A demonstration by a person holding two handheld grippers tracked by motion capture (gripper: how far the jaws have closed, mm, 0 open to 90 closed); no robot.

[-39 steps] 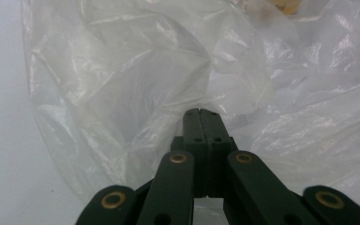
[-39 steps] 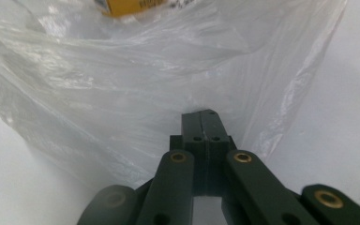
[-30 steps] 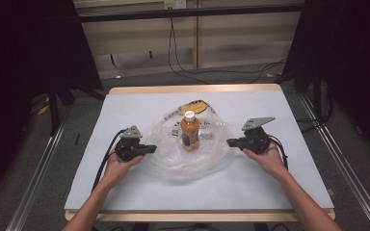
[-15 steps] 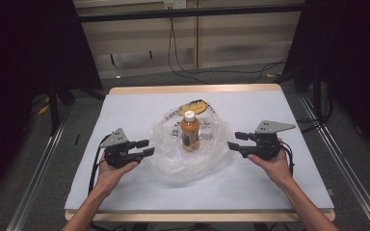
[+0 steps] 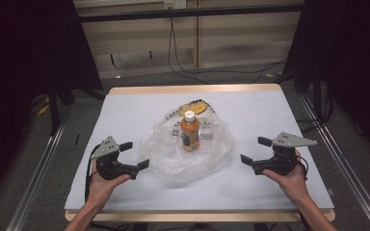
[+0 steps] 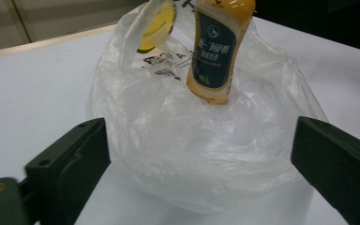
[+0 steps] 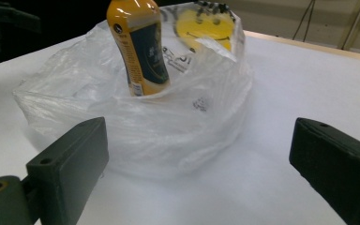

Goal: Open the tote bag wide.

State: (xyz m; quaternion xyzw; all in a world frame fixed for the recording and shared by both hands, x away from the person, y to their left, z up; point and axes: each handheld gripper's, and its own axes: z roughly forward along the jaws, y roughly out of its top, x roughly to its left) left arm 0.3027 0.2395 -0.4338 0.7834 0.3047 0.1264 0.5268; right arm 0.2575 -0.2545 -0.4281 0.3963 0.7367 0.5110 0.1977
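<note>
My bench, with one crumpled bag sitting on it

The bench (image 5: 289, 120) has a pale, plain white top with a light wooden edge showing along its far side and near side, and it takes up the middle of the high view. Directly on it, at the centre of the frame, lies a clear plastic bag (image 5: 171, 154), rumpled into a low ring with its sides slumped outward; yellow and black print shows on the part toward the top of the frame. Standing upright inside the bag's ring is an orange bottle (image 5: 190, 131) with a white cap and a dark label, so the bag's film lies between it and the bench top.
</note>
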